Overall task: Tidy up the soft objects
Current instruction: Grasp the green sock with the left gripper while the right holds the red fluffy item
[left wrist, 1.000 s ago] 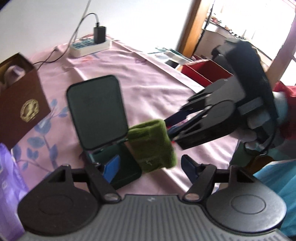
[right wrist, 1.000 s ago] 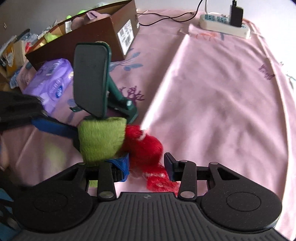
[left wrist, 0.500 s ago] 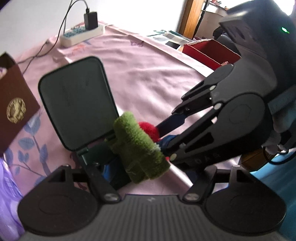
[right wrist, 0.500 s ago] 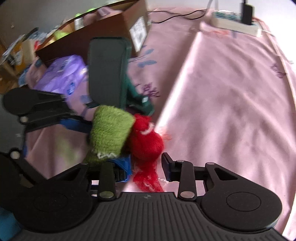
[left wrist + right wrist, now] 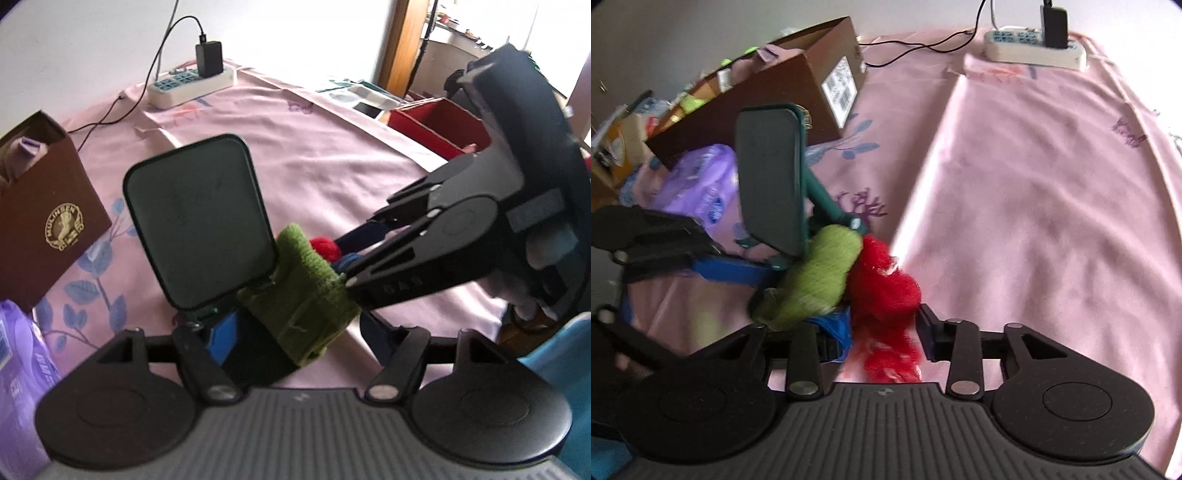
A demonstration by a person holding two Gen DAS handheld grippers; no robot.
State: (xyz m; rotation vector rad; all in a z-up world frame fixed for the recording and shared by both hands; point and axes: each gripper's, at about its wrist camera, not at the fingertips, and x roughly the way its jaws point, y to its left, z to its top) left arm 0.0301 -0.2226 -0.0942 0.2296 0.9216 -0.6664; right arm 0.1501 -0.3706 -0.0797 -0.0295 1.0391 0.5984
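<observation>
A green knitted piece lies between the fingers of my left gripper, which stands open around it. In the right wrist view the same green piece sits joined to a red knitted piece. My right gripper has the red piece between its fingers and looks closed on it. In the left wrist view only a bit of the red piece shows behind the green one. Both pieces sit just in front of a dark green tablet stand, seen also in the right wrist view.
A brown cardboard box stands left on the pink floral cloth. A purple tissue pack lies beside it. A white power strip with a charger lies at the back. A red box stands beyond the table's right edge.
Both grippers have shifted around the stand. The green piece has turned from flat to more edge-on and sits lower, between my left fingers. The red piece stays in the right gripper.
</observation>
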